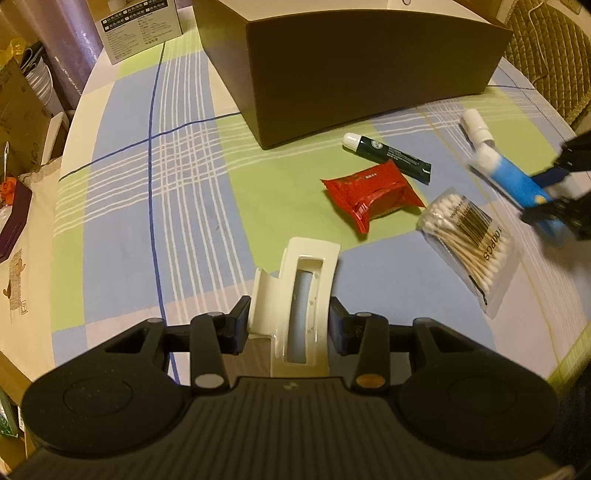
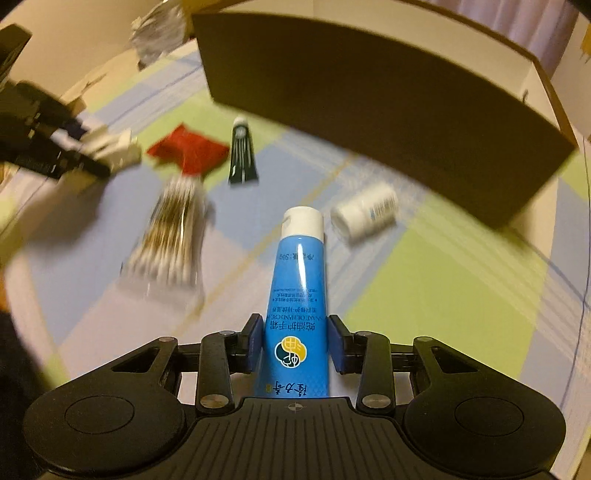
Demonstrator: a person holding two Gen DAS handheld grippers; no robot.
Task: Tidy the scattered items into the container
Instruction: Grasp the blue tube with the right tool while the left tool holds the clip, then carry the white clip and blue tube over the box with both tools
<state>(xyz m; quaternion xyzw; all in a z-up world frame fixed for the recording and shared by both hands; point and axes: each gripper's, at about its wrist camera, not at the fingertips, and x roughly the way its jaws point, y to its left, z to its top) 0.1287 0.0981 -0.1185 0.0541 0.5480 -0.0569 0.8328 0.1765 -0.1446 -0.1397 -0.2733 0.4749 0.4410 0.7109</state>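
Surface: checked tablecloth (image 1: 177,192) in blue, green and white over a rounded table; printed white carton (image 1: 140,26) at the far left edge.

Container: brown cardboard box (image 1: 369,70), open-topped, at the far side of the cloth; its near wall faces both cameras.

Left gripper (image 1: 291,321): pads pinching a white plastic clip (image 1: 303,288) across its width, the clip standing forward of the fingers above the cloth.

Right gripper (image 2: 295,339): pads pressed against a blue hand-cream tube (image 2: 299,280) near its crimped end, white cap pointing ahead toward the box. The right wrist view is streaked with blur, so this hand appears to be in motion.

Loose items on the cloth, near the box:
- dark green tube (image 1: 388,157), white cap
- red wipes packet (image 1: 369,195), touching or just beside the green tube
- bag of cotton swabs (image 1: 469,240)
- small white bottle (image 2: 365,214), on its side

Step in hand, as judged: carrying both held items to the box. Handling notes: lift each clear of the near wall before moving forward, since the rim looks tall; keep the tube's long cap end from striking the wall; release only once well inside the opening. Bring the two grippers in one after the other, or well apart, so they do not meet over the box.
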